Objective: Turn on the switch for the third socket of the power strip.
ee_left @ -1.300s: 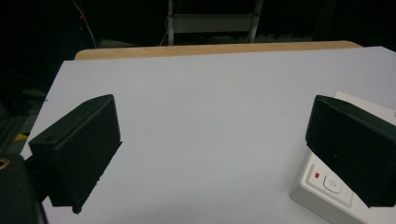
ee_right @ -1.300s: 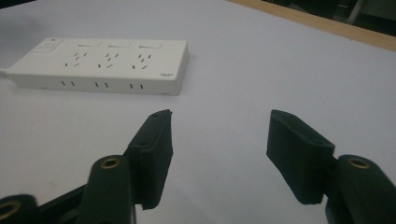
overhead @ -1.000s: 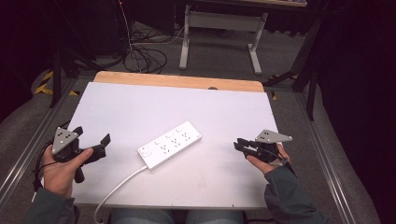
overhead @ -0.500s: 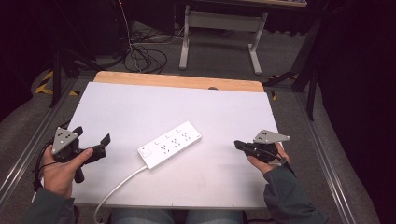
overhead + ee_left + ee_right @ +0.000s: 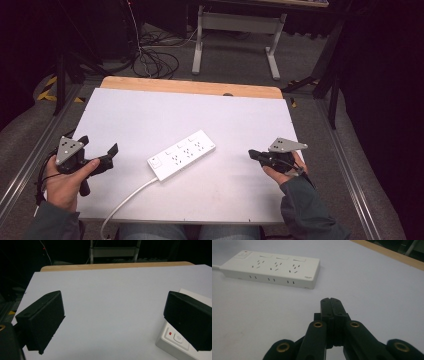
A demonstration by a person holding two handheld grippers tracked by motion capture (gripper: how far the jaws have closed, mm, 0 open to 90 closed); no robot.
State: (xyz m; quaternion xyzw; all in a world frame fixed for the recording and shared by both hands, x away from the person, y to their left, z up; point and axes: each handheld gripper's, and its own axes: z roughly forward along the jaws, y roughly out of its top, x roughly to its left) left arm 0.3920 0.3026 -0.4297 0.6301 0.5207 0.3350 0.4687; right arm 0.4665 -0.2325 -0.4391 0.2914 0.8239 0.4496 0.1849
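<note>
High view is showing the whole layout: a white rectangular plastic power strip (image 5: 182, 154) is lying diagonally near the middle of the white tabletop (image 5: 150, 115), its white cable (image 5: 125, 197) trailing off toward the near edge. The left gripper (image 5: 107, 156) is sitting at the table's left edge with its jaws standing wide and nothing between them, well apart from the strip; the right gripper (image 5: 254, 154) is resting near the right edge, its jaws pressed together on nothing. Left gripper view is revealing the strip's switch end (image 5: 176, 337) with a small red mark, partly behind one jaw. Right gripper view is giving the socket rows (image 5: 275, 265) plainly, beyond its joined jaws. A strip of light wood (image 5: 190, 87) is bordering the tabletop's far side. Grey carpet (image 5: 240, 60), tangled black cables (image 5: 155, 62) and a grey metal desk frame (image 5: 235, 30) are lying beyond in a dark room.
</note>
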